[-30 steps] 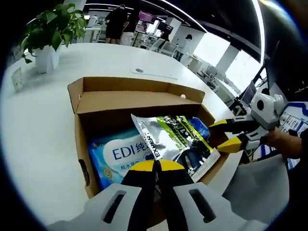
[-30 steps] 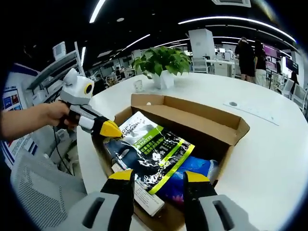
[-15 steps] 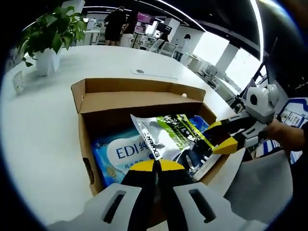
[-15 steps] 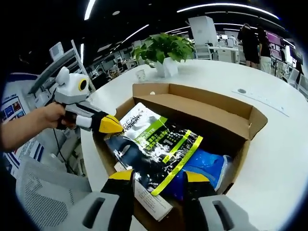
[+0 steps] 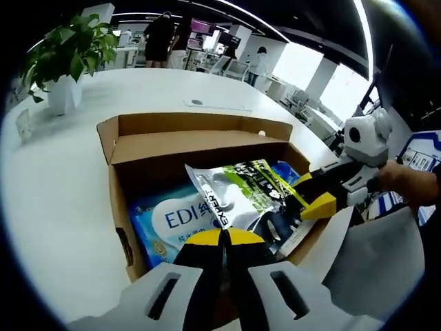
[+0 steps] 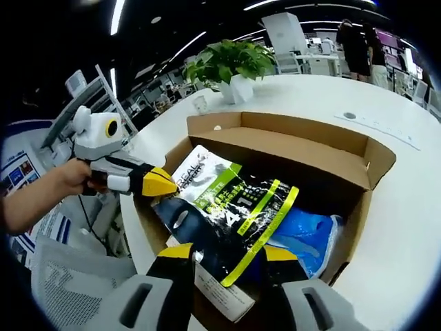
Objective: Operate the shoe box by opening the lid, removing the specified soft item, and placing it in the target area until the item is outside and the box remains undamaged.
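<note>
Layout, both views. Shoe box (image 5: 131,200) sits on bench (image 5: 48,179) w/ lid flaps open, near bench edge. Inside: pouch (image 6: 227,207) lies tilted on top; wipes pack (image 5: 169,221) under it, toward box's left side in left gripper view; bag (image 6: 306,234) under it at opp. side. Left claw (image 6: 162,185) meets pouch corner at box's near-left rim in right gripper view; right claw (image 6: 224,255) straddles pouch's lower edge. Potted plant (image 6: 231,65) stands on bench behind box, well apart. Chair (image 6: 65,289) beside bench, below left claw.
</note>
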### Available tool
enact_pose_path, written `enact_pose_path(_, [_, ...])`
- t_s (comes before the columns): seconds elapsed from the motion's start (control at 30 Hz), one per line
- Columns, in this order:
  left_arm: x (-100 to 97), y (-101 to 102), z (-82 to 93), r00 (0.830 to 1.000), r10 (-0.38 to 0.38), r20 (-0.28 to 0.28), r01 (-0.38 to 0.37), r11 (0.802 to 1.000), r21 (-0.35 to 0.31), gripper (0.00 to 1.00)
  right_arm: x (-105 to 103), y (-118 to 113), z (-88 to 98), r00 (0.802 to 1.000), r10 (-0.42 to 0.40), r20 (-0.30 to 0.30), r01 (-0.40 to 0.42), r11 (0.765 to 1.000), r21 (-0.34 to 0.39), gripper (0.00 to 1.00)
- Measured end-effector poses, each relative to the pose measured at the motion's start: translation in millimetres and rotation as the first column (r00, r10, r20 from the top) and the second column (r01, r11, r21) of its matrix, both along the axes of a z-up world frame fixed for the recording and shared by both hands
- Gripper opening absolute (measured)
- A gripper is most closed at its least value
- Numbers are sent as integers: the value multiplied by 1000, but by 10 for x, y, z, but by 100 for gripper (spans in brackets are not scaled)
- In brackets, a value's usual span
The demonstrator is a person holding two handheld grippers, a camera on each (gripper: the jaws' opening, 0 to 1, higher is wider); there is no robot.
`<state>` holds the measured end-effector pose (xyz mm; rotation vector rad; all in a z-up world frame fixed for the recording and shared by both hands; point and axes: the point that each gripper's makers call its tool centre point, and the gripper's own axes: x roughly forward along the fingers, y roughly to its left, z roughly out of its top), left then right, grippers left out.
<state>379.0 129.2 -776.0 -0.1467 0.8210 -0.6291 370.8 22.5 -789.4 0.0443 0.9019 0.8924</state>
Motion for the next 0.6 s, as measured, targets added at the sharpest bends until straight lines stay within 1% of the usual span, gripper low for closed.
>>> enact_pose_path(0.07, [4,-1,10,1000,1,2,-1,1000,-3,0,16,-7,27,1000,-14,4,14,1000,13,29])
enact_pose_path(0.23, [9,-11,37,1000,2,7,-2,1000,-7,0,25,-21,60,999,-28,15,28,999,21,22])
enact_pose_path(0.3, [9,-15,48,1000,4,9,-4,1000,-10,0,32,-38,54,999,-32,23,32,999,14,17])
enact_pose_path(0.43, [-2,-7,55,1000,7,9,-7,1000,-12,0,57,-100,38,998,-37,52,38,999,-15,0])
enact_pose_path(0.5, [-8,-11,69,1000,15,7,-15,999,-28,0,52,-102,40,998,-44,41,44,999,-3,0])
enact_pose_path(0.6, [-13,-8,66,1000,17,7,-17,1000,-25,0,57,-100,48,998,-44,48,44,999,1,0])
